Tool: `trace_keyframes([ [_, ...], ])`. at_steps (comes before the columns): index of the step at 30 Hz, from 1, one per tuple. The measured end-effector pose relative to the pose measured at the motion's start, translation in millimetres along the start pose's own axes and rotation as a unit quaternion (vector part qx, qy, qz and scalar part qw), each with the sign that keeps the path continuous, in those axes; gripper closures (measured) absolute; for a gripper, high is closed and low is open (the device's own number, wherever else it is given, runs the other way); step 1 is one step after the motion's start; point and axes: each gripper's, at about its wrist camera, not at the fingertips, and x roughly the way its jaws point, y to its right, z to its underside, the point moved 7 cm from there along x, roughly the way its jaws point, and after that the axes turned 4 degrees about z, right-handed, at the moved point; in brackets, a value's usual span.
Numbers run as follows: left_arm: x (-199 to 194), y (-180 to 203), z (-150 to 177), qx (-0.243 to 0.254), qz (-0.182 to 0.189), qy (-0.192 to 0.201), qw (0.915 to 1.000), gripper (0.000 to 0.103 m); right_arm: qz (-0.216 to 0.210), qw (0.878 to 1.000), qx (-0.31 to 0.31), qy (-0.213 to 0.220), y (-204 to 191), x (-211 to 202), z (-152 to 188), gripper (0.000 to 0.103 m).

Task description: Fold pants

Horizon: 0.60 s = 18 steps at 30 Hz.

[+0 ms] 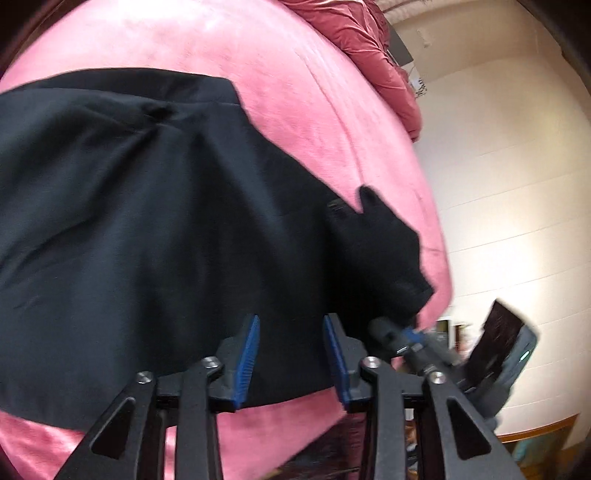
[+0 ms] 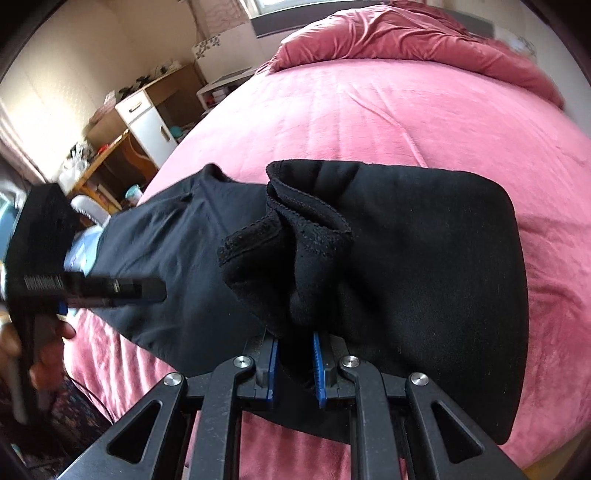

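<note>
Black pants (image 1: 147,221) lie spread on a pink bed (image 1: 295,74). My left gripper (image 1: 291,321) hovers over their near edge, blue pads apart, nothing pinched between them. To its right, my right gripper (image 1: 388,328) grips a bunched corner of the cloth. In the right wrist view the pants (image 2: 424,258) drape across the bed (image 2: 406,110). My right gripper (image 2: 295,339) is shut on a gathered fold with a stitched hem, lifting it into a ridge. The left gripper (image 2: 155,290) reaches in from the left over the pants' edge, held by a hand (image 2: 48,354).
A crumpled darker pink duvet (image 2: 406,33) is heaped at the far end of the bed. A white cabinet (image 2: 147,118) and cluttered wooden desk stand beyond the bed's left edge. A pale wall (image 1: 498,166) lies past the right edge.
</note>
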Motion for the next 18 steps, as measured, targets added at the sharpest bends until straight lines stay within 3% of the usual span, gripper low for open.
trace_keyframes([
  [5,19.8,16.2,-18.1,-0.046,0.073,-0.029,0.9959,0.031,-0.002,1.000,-0.027,-0.001,-5.2,1.3,3.3,0.087],
  [10,41.6,24.9,-30.4,-0.075,0.096,-0.051,0.9912,0.030,-0.001,0.999,-0.047,-0.001,-6.8,1.6,6.8,0.087],
  [18,72.1,33.0,-36.8,-0.090,0.084,-0.093,0.9880,0.029,0.034,0.990,-0.137,0.007,-25.2,-3.2,17.3,0.082],
])
